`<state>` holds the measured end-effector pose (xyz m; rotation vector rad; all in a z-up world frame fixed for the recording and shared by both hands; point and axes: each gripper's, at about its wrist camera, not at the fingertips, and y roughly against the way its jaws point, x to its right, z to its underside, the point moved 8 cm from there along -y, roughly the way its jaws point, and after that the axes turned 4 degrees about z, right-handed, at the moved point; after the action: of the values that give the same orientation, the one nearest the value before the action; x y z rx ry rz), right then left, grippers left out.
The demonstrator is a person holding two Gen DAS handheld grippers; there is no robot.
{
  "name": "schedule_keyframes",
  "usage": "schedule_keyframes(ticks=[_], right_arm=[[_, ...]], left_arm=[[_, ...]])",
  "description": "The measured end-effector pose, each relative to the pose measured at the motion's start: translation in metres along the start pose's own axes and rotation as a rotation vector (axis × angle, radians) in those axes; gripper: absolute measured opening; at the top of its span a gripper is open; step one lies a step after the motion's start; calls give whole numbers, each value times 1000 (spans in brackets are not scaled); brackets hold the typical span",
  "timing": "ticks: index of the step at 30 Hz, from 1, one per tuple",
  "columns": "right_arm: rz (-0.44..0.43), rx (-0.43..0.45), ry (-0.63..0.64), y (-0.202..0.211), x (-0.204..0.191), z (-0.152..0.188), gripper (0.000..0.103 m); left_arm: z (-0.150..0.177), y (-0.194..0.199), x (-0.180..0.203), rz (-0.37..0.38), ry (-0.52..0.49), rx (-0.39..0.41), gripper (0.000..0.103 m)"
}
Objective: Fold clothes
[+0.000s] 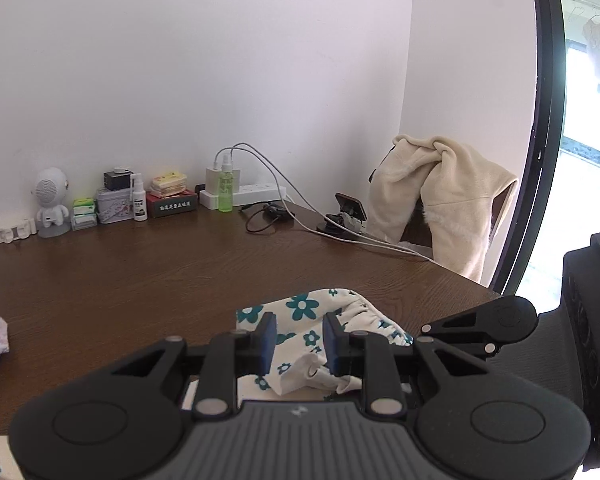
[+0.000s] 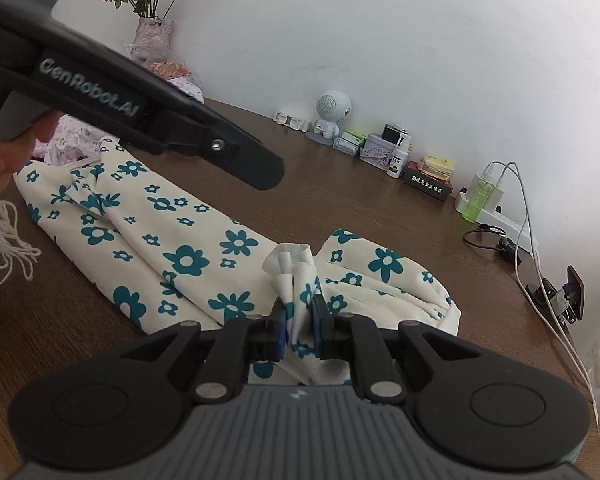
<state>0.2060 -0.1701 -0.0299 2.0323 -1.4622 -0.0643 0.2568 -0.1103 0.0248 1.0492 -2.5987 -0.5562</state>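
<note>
Fold step under way: right gripper [image 2: 299, 330] pinches a bunched edge of the floral garment [image 2: 188, 256] lying mid-frame on the table [image 2: 380, 216], left gripper [image 1: 300, 340] fingers parted astride cloth without pressing; next, carry the edge across and flatten.

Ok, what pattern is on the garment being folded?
Cream garment with teal flowers, clearest in the right wrist view.

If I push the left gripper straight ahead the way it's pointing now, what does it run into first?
Probably the floral garment itself: the left gripper points slightly down at the cloth bunched just ahead. Beyond that lies bare wooden table. Depth is hard to judge.
</note>
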Motion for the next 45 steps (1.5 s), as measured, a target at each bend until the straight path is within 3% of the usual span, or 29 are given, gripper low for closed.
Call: schedule_keyframes(ticks=[3,6,10,14,19,23,25,30,32,34,39,40,41,43,45], right_arm=[[4,29,31,5,2,3,12],[-12,63,43,13,7,5,12],[-46,54,41,9,7,13,14],[-155,67,-58,17,15,13,40],[-232,53,-229,37,55,18,45],[-194,40,-327,38,99,23,45],[-180,17,-317,34,110,25,45],[-251,-21,-203,49,105,37,46],[-271,-24,-96,58,97,40,62],[-297,-30,48,61,81,39,69],[-343,-60,349,42,52,35,68],[-358,-67,383,35,48,34,63],[-373,-73,401,29,44,33,46],[-393,-95,404,15,41,28,27],[-380,-88,391,8,42,22,14]], left_arm=[[0,-20,3,5,-3,-26,23],[2,-31,9,57,6,-43,22],[18,-51,5,54,20,-129,22],[35,-62,-8,41,73,-179,22],[44,-60,-12,27,79,-189,21],[44,-58,-9,10,63,-186,21],[44,-58,-9,6,59,-185,21],[44,-58,-10,10,63,-189,21],[44,-59,-9,13,58,-195,21],[44,-59,-7,11,49,-201,21],[44,-56,-6,5,57,-202,20],[45,-56,-6,7,64,-203,20],[45,-56,-7,10,72,-205,20],[45,-55,-8,18,89,-207,20],[43,-54,-10,28,99,-203,20]])
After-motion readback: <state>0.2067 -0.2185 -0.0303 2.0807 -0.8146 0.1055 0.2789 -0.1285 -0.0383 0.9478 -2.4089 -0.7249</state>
